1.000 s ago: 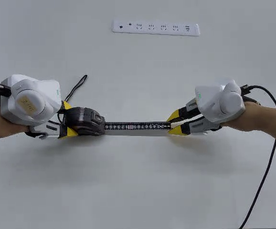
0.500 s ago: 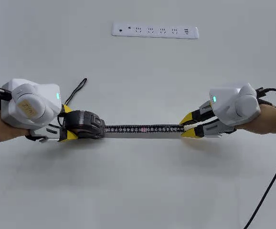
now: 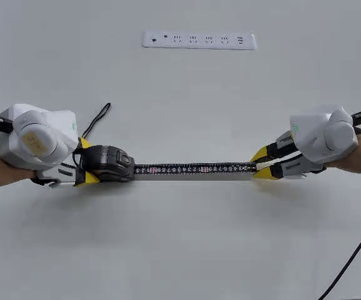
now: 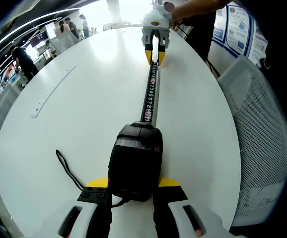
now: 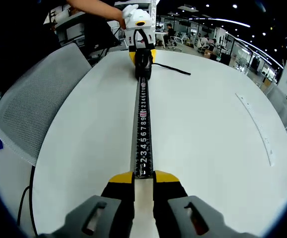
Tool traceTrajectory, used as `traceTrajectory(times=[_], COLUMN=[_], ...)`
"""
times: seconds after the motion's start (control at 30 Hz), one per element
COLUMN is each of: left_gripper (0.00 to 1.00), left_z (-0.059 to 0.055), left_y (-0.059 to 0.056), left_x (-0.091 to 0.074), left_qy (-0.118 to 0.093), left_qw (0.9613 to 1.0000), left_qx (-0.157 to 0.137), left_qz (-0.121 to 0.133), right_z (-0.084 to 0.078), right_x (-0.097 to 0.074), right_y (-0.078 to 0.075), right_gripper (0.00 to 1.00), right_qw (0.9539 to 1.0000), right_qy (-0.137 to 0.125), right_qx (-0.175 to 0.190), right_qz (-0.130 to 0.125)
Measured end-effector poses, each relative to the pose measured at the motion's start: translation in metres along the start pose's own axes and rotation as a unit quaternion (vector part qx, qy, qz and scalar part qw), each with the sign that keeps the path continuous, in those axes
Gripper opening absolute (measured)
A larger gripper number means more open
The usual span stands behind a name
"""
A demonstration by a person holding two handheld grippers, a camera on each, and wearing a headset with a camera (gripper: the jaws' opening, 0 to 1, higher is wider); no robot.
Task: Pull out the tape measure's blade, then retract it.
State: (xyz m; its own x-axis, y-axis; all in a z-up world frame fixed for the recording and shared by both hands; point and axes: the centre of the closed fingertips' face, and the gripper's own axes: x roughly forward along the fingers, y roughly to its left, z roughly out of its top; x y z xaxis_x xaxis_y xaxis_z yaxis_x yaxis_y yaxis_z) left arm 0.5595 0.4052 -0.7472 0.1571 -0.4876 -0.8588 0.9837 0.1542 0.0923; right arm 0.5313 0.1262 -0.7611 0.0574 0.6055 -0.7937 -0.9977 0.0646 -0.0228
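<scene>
Head view: left gripper [image 3: 89, 160] fingers clamp tape measure case [image 3: 108, 164]; right gripper [image 3: 261, 165] fingers pinch blade [image 3: 196, 169] tip, blade stretched between.
Left gripper view: case seated between fingers, blade running straight ahead.
Right gripper view: blade end nipped at fingertips.
Risk: shallow pinch slips, spring snaps blade back.

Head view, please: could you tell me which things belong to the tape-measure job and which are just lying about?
In the job:
tape measure case
blade
left gripper, jaws on the case
right gripper, jaws on the blade's tip

Lying about:
power strip
mesh chair
</scene>
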Motion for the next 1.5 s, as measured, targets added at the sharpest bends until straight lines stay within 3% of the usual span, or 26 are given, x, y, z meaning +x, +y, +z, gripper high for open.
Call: traceTrajectory(times=[0.5,0.53,1.23,1.5], left_gripper=[0.29,0.29,0.30,0.34], left_z=[0.005,0.005,0.005,0.004], left_y=[0.000,0.000,-0.001,-0.002], left_x=[0.002,0.002,0.003,0.002], left_qy=[0.013,0.014,0.009,0.009], left_qw=[0.9999,0.9999,1.0000,1.0000], left_qx=[0.002,0.005,-0.003,-0.002], left_qz=[0.001,0.001,-0.002,-0.003], right_z=[-0.010,-0.011,-0.011,-0.007], right_x=[0.002,0.003,0.000,0.002], right_y=[0.002,0.003,-0.002,-0.002], right_gripper=[0.13,0.13,0.15,0.28], right_qw=[0.9993,0.9987,0.9983,0.9986], right_qy=[0.035,0.042,0.047,0.042], right_qx=[-0.013,-0.029,-0.035,-0.028], right_qz=[0.007,0.007,-0.007,-0.014])
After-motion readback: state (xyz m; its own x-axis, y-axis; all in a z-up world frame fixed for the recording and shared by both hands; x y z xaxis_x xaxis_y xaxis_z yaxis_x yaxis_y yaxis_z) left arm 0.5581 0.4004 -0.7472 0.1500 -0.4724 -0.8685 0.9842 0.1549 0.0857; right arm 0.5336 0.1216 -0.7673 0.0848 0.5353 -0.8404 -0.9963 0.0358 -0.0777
